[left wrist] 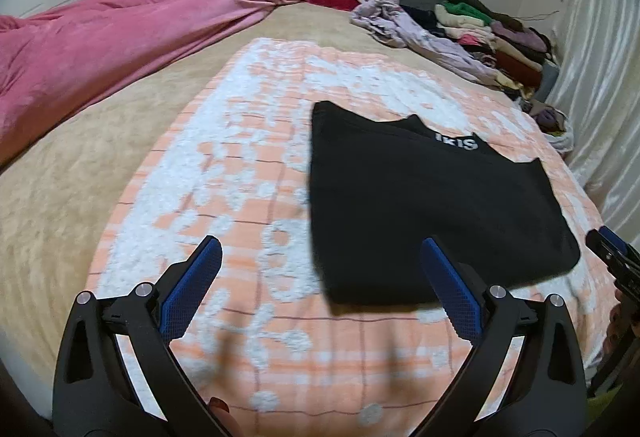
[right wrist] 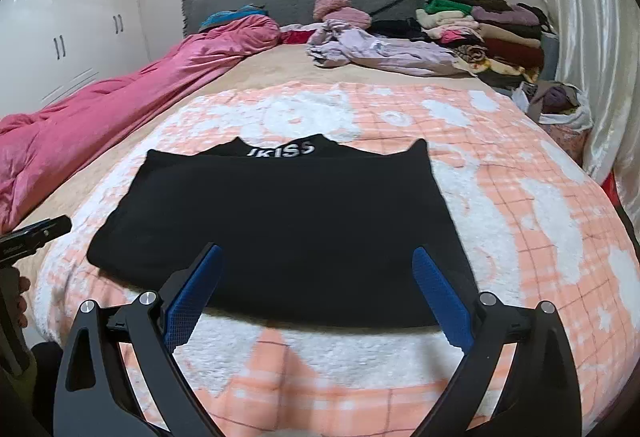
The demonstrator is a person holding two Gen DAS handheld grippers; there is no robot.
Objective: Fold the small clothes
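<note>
Peach checked blanket (right wrist: 500,197) carries a folded black garment (right wrist: 280,221); both hand-held grippers, left (left wrist: 322,251) and right (right wrist: 318,257), gape empty.

Black top (right wrist: 276,221), folded flat into a rough rectangle on the peach-and-white checked blanket. Neckline at the far edge, white lettering showing there. Folded edge nearest, pretty smooth, sitting toward the blanket's right half.
</note>
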